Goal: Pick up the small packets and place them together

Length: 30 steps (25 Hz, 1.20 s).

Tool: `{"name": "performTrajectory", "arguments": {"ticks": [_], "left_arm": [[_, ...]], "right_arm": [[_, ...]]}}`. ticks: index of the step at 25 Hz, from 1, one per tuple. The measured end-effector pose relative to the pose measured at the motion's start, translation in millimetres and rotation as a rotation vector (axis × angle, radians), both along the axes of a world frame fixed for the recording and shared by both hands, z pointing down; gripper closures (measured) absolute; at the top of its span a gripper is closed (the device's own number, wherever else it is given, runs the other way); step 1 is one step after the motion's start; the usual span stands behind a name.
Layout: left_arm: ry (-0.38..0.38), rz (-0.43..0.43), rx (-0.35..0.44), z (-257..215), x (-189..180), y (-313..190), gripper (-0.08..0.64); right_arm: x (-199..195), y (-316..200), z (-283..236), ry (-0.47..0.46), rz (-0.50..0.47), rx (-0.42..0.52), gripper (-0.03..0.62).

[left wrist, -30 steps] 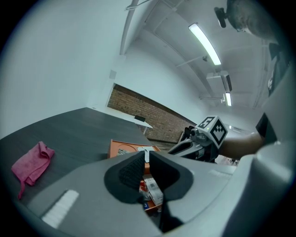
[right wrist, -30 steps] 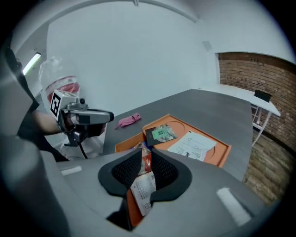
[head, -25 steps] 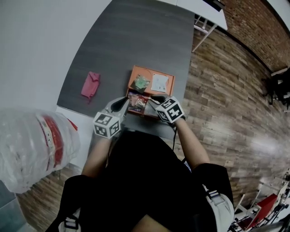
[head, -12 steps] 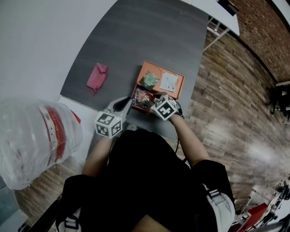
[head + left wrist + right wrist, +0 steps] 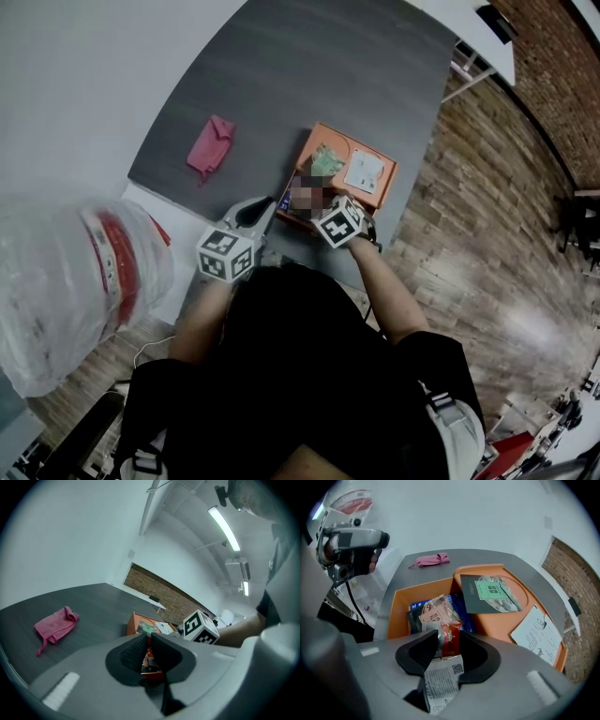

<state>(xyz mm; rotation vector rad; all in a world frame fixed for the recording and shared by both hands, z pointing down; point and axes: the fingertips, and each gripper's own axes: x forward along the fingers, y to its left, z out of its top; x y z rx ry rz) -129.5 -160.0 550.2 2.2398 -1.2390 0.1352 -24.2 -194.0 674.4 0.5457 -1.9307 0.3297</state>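
An orange tray (image 5: pixel 361 142) sits at the dark table's near right edge. Its near compartment (image 5: pixel 401 604) holds a pile of small packets (image 5: pixel 436 613). My right gripper (image 5: pixel 450 637) points steeply down over that pile. A red packet with a white printed back (image 5: pixel 451 641) stands between its jaws, which have just been opening and now stand apart. In the head view, my right gripper (image 5: pixel 321 204) is at the tray's near end. My left gripper (image 5: pixel 146 637) hovers just left of the tray, its jaws drawn to a narrow slit with nothing seen in them.
A dark green packet (image 5: pixel 490 592) and a white sheet (image 5: pixel 536 632) lie in the tray's far part. A pink cloth (image 5: pixel 212 145) lies on the table to the left. A large clear plastic bag (image 5: pixel 75 281) bulges at the near left, off the table.
My right gripper has sunk lower over the tray's near compartment and tipped further down. The left gripper has edged slightly toward the tray. The head camera has shifted too.
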Motion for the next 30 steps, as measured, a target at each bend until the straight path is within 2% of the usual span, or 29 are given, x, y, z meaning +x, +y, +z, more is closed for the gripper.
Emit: {"name": "performTrajectory", "arguments": {"ticks": [12, 13, 15, 19, 21, 23, 27, 30], "left_arm": [[0.002, 0.004, -0.036, 9.8, 0.6, 5.6, 0.529], [0.001, 0.003, -0.038, 10.1, 0.6, 6.0, 0.531], [0.002, 0.001, -0.04, 10.0, 0.6, 6.1, 0.531], [0.003, -0.006, -0.044, 10.6, -0.9, 7.3, 0.531], [0.003, -0.008, -0.045, 11.1, -1.8, 7.9, 0.531], [0.005, -0.01, -0.046, 11.6, -1.9, 8.7, 0.531], [0.0, -0.009, -0.049, 12.9, -1.5, 10.5, 0.531], [0.0, -0.008, -0.048, 12.0, -1.4, 11.0, 0.531]], "right_arm": [[-0.9, 6.7, 10.2, 0.085, -0.048, 0.036, 0.396], [-1.5, 9.1, 11.5, 0.091, -0.06, 0.025, 0.383], [-2.8, 13.9, 14.2, 0.091, -0.068, -0.001, 0.276], [-3.1, 14.4, 14.4, 0.064, -0.048, -0.014, 0.281], [-3.2, 17.1, 14.7, 0.055, -0.053, -0.036, 0.31], [-3.5, 21.1, 15.2, 0.049, -0.058, -0.061, 0.378], [-2.1, 21.7, 14.1, 0.047, -0.043, -0.064, 0.417], [0.7, 18.9, 9.4, 0.039, -0.024, -0.047, 0.514]]}}
